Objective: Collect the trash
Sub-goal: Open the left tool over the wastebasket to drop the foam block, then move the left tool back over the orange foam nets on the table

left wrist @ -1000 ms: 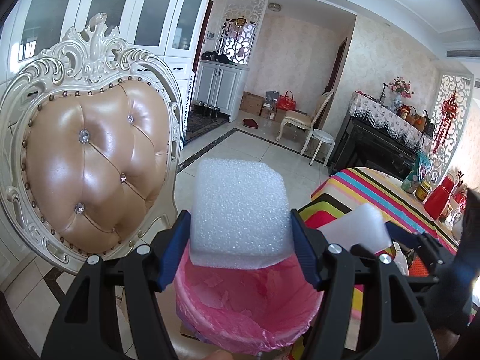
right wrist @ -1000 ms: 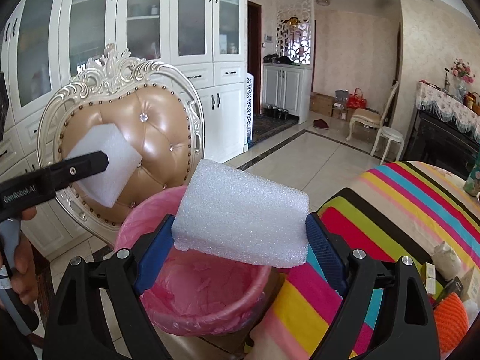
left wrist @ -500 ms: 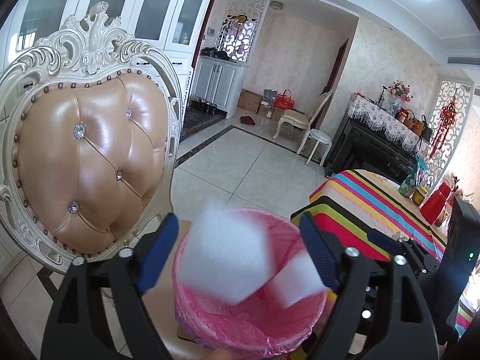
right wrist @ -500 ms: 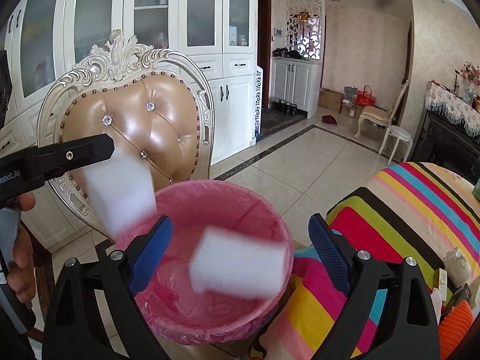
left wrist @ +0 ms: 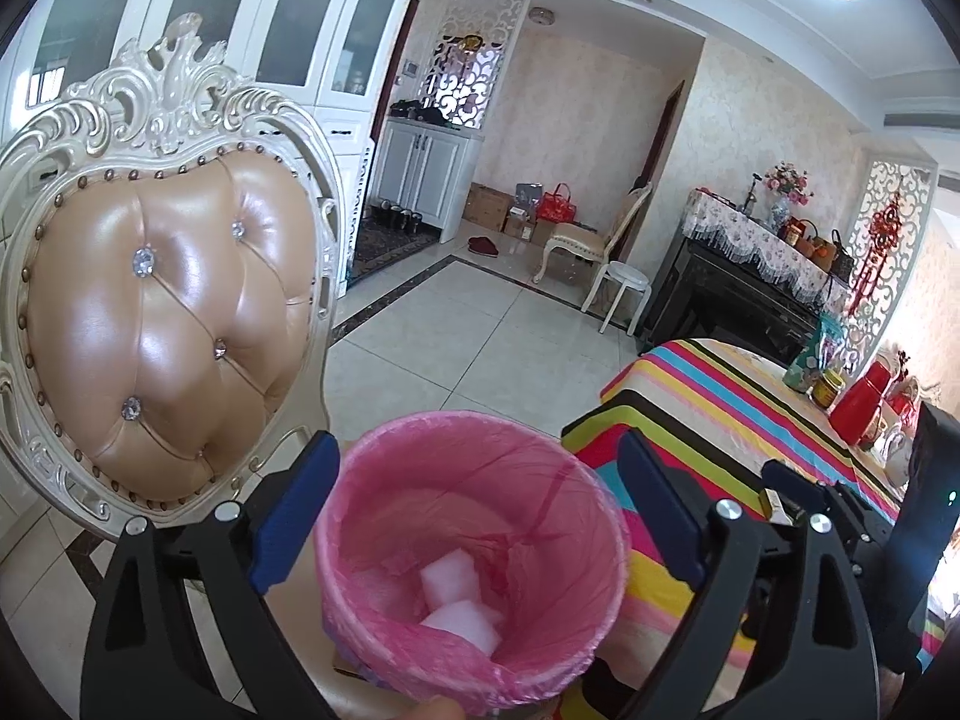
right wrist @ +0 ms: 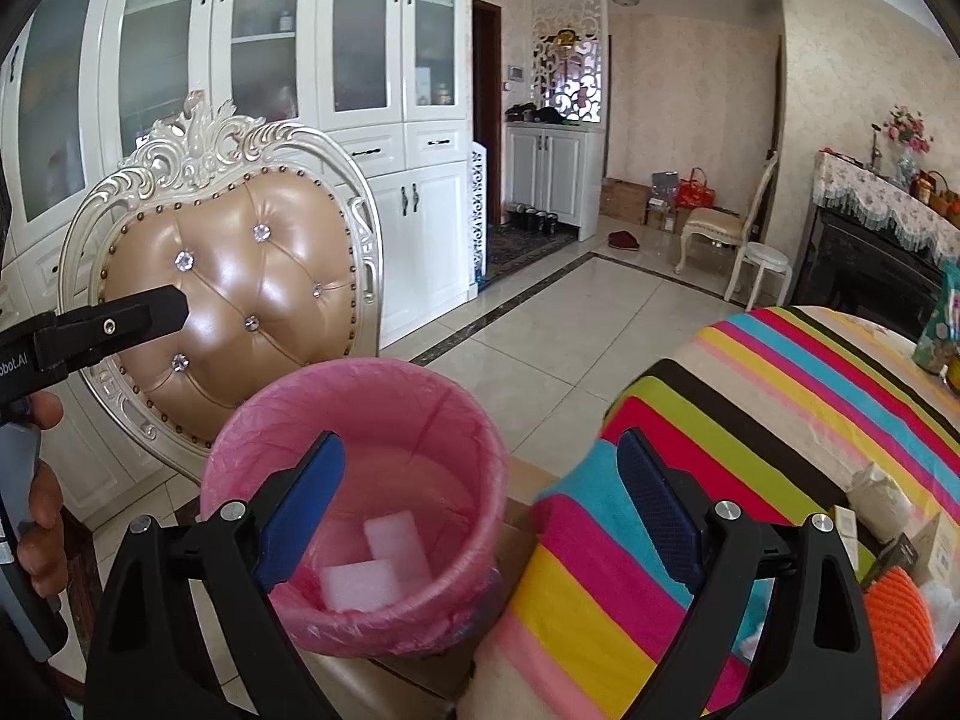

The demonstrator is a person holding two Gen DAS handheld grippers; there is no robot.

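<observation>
Left hand-held gripper (left wrist: 474, 516): jaws spread wide after just opening further, nothing between the blue pads, poised above the bin. Right hand-held gripper (right wrist: 480, 516): also spread wide after opening, empty; its left pad hangs over the bin mouth, its right pad over the striped cloth.

Bin (right wrist: 354, 402) lined with a pink bag, standing on the chair seat (seat mostly hidden). Two white foam blocks (right wrist: 375, 564) lie at the bottom, one overlapping the other, touching.

Padded chair back (right wrist: 240, 294) rises just behind the bin rim. Tabletop under a striped cloth (right wrist: 780, 396) sits just right of the bin; its edge nearly meets the rim. An orange knitted thing (right wrist: 897, 618) and small boxes crowd the near right corner. Tiled floor (right wrist: 576, 336) beyond is open. A hand (right wrist: 42, 510) grips the left tool's handle at the left edge of the right view.
</observation>
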